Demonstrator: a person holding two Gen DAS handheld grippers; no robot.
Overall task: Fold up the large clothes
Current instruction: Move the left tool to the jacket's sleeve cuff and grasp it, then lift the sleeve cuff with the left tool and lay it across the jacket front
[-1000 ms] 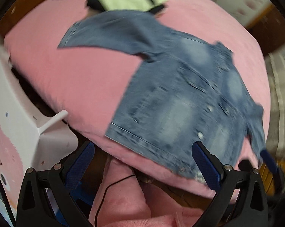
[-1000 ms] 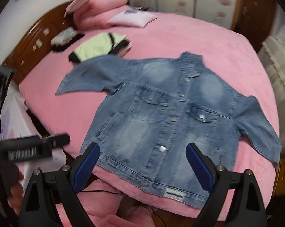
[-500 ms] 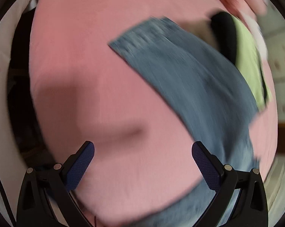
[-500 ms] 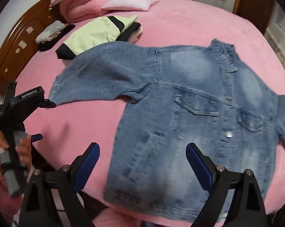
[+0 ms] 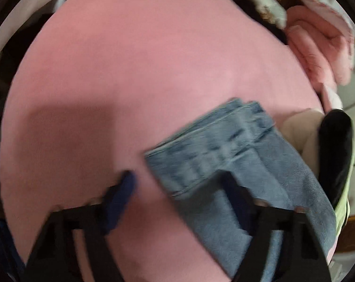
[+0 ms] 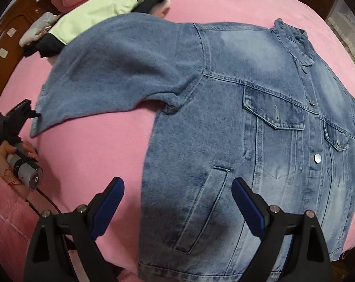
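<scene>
A blue denim jacket [image 6: 236, 122] lies flat, front up and buttoned, on a pink bed [image 6: 95, 155]. Its left sleeve [image 6: 111, 75] stretches toward the bed's left side, and the sleeve cuff [image 5: 215, 150] shows blurred in the left wrist view. My left gripper [image 5: 181, 185] is open, its fingers straddling the cuff's near corner; it also shows at the cuff end in the right wrist view [image 6: 24, 115]. My right gripper [image 6: 177, 197] is open, low over the jacket's lower left front by the side pocket [image 6: 201, 211].
A folded light-green and black garment [image 6: 102, 11] lies beyond the sleeve. A pink folded quilt [image 5: 318, 47] and a white and black item [image 6: 38, 28] lie near the wooden headboard [image 6: 8, 40]. The bed edge is close below my right gripper.
My left gripper has swung to the sleeve cuff and come down close to it. My right gripper has moved in lower over the jacket's lower left front.
</scene>
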